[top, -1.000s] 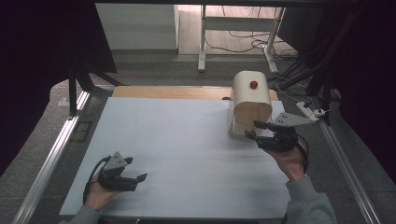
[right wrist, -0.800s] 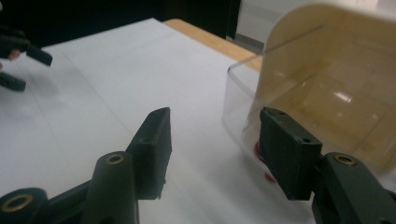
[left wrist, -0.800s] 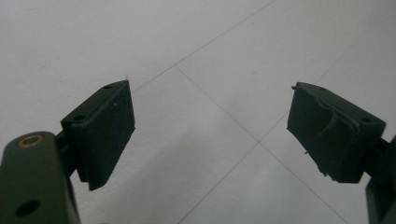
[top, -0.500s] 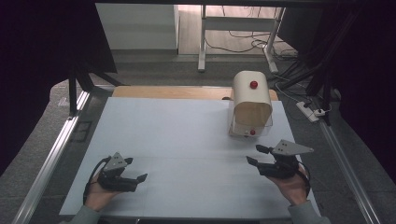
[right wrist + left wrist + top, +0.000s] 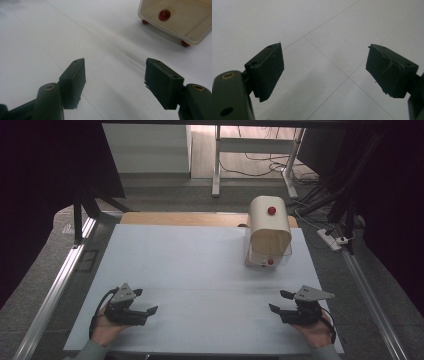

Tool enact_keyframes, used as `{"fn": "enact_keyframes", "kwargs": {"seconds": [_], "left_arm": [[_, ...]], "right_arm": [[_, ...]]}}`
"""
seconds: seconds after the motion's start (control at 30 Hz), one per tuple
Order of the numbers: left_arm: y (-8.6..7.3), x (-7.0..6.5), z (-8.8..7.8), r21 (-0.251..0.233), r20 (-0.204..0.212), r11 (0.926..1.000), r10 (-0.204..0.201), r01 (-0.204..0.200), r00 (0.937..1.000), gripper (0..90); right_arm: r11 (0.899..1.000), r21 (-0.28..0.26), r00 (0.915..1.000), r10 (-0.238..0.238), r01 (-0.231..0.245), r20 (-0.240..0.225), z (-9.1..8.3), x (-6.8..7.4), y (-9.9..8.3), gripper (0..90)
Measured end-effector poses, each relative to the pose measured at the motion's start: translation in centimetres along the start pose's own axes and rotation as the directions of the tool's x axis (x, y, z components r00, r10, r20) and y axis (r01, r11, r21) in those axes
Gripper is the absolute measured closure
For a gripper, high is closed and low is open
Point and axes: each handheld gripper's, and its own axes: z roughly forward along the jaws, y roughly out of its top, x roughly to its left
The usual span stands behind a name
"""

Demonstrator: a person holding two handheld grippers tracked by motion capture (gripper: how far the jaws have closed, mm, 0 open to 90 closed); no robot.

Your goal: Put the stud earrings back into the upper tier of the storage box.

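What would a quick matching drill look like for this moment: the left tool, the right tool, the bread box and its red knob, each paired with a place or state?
Things:
1. left tool
2. right tool
3. bread box
4. red knob

Places or states:
A. far right of the table, closed
B. near right corner, open and empty
C. on the box's domed top
D. near left corner, open and empty

Pairs: 1-D, 2-B, 3-A, 4-C

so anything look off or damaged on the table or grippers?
One thing: the left gripper's right-hand pad looks frayed, with ragged edges and a strip peeling off its face. Otherwise nothing stands out: the cream box stands upright on the white table, nothing spilled, and the right gripper is open and empty.
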Motion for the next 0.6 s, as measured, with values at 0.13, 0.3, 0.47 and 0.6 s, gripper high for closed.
{"fn": "enact_keyframes", "kwargs": {"seconds": [0.13,0.3,0.47,0.6], "left_arm": [[0.01,-0.02,-0.01,-0.001,0.000,1.0000,0.002,-0.002,1.0000,14.7],[0.00,0.03,-0.07,-0.004,-0.001,1.0000,0.000,0.000,1.0000,14.7],[0.00,0.01,-0.06,-0.003,0.000,1.0000,0.000,0.000,1.0000,14.7],[0.01,0.07,-0.07,-0.005,0.001,1.0000,-0.003,0.003,1.0000,14.6]], "right_arm": [[1.000,-0.012,0.9997,0.023,-0.023,-0.004,-0.09,-0.36,-0.52,30.5],[1.000,0.003,0.9999,0.014,-0.014,0.002,0.07,-0.27,-0.56,29.7],[1.000,0.000,0.9999,0.017,-0.017,-0.001,0.08,-0.35,-0.56,29.4],[1.000,-0.007,0.9999,0.012,-0.012,-0.001,0.02,-0.32,-0.55,28.9]]}}
